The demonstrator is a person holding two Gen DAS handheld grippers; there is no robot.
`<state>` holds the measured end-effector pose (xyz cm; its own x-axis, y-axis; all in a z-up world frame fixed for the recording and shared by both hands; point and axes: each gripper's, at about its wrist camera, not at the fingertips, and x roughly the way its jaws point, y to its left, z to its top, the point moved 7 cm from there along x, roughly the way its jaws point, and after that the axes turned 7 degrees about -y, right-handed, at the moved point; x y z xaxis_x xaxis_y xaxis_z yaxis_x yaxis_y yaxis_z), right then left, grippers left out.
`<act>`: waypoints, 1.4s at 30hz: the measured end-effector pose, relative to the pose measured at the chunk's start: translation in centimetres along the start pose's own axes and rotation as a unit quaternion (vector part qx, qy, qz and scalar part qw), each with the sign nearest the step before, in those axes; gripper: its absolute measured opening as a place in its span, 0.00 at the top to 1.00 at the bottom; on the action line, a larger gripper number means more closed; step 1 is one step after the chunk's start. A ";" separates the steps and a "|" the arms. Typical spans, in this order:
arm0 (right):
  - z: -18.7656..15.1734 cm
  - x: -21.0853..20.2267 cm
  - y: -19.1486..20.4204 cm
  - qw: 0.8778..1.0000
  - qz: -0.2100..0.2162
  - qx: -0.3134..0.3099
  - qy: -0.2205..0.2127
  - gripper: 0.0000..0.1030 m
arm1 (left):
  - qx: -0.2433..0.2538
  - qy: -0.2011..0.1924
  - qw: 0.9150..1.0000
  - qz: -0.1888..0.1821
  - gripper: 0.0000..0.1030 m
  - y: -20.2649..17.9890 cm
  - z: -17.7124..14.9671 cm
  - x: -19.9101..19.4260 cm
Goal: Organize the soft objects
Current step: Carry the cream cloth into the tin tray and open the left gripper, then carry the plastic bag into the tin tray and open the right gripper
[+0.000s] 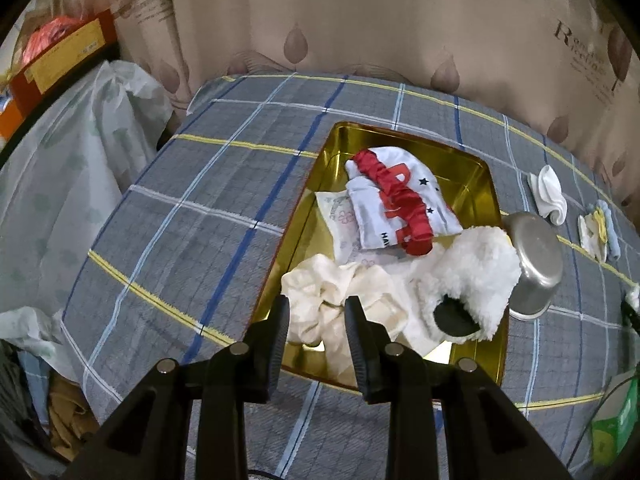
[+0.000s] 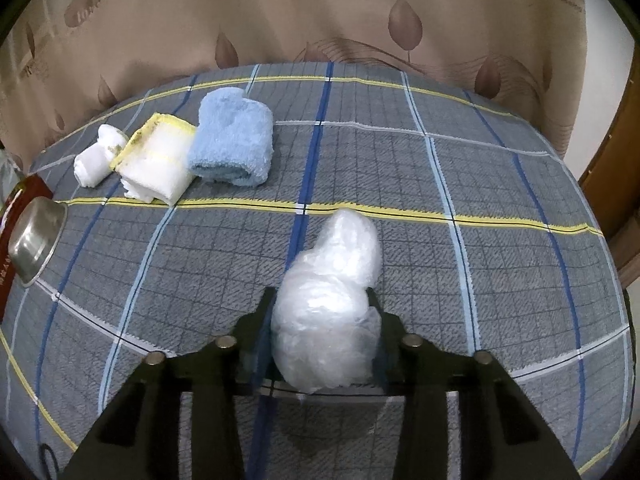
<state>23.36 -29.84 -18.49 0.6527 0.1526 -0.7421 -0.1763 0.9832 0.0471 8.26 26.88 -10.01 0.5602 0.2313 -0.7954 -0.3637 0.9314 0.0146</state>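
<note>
Right claw (image 2: 322, 312) gripping plastic wad (image 2: 332, 300) | left claw (image 1: 317, 312) parted over tin (image 1: 476, 184)

Our left gripper (image 1: 316, 320): matte black plastic, two fingers with finely ribbed edges, angular arms with triangular cut-outs, four round silver pins across the joints. Our right gripper (image 2: 320, 312): same black frame and silver pins; bluish pads (image 2: 262, 346) line its fingers.
</note>
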 end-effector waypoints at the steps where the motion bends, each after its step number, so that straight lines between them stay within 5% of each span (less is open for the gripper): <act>1: 0.1 0.0 0.1 1.000 -0.003 -0.004 0.004 0.68 | -0.007 -0.001 1.000 -0.002 0.72 0.3 -0.1 -0.1; 18: 4.9 -3.7 7.7 0.995 -0.010 -0.098 -0.009 0.69 | -0.054 -0.022 0.998 -0.008 0.72 3.8 -1.1 -0.5; 27: 5.4 -6.4 18.3 0.987 0.084 -0.134 -0.020 0.69 | -0.088 -0.027 0.996 -0.005 0.72 5.5 -1.2 -0.8; 42: 5.6 -8.3 36.0 0.956 0.231 -0.180 -0.029 0.69 | -0.063 -0.046 0.996 0.044 0.72 5.8 -1.1 -1.5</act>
<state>15.69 4.81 -6.87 0.4814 0.5779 -0.6590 -0.6906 0.7131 0.1208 4.47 31.60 -9.40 0.5867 0.3401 -0.7349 -0.5017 0.8650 -0.0002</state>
